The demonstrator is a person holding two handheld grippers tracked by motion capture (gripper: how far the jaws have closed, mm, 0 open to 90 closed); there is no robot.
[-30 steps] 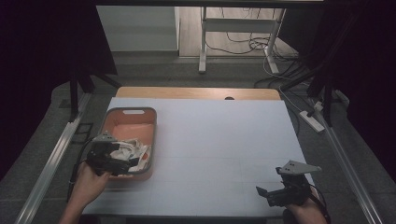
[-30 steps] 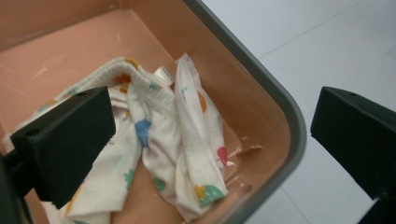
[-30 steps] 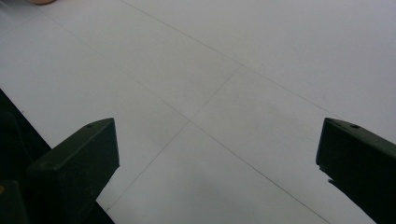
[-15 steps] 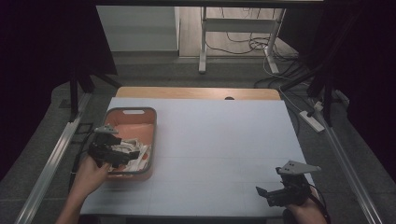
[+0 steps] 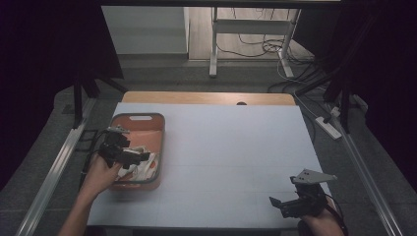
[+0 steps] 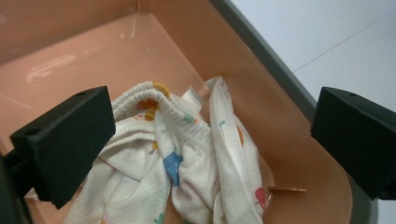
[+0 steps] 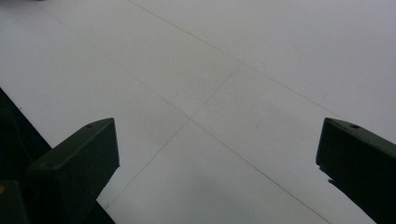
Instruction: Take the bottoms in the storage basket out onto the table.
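Observation:
A salmon-pink basket (image 5: 140, 120) stands on the left of the white table. Inside it lies a crumpled white garment (image 6: 187, 158) with coloured prints and an elastic waistband (image 5: 147, 162). My left gripper (image 5: 133, 156) hovers over the basket's near half, open, its jaws spread wide on either side of the garment (image 6: 212, 140), touching nothing I can make out. My right gripper (image 5: 282, 204) rests at the table's front right, open, with bare table surface between its jaws (image 7: 217, 154).
The white table top (image 5: 236, 147) stretches between the two grippers. A wooden strip (image 5: 206, 98) runs along its far edge. Metal rails flank the table left and right, and cables and a power strip (image 5: 332, 125) lie on the floor beyond.
My left gripper has moved forward and to the right over the basket, above the garment. The right gripper has stayed put.

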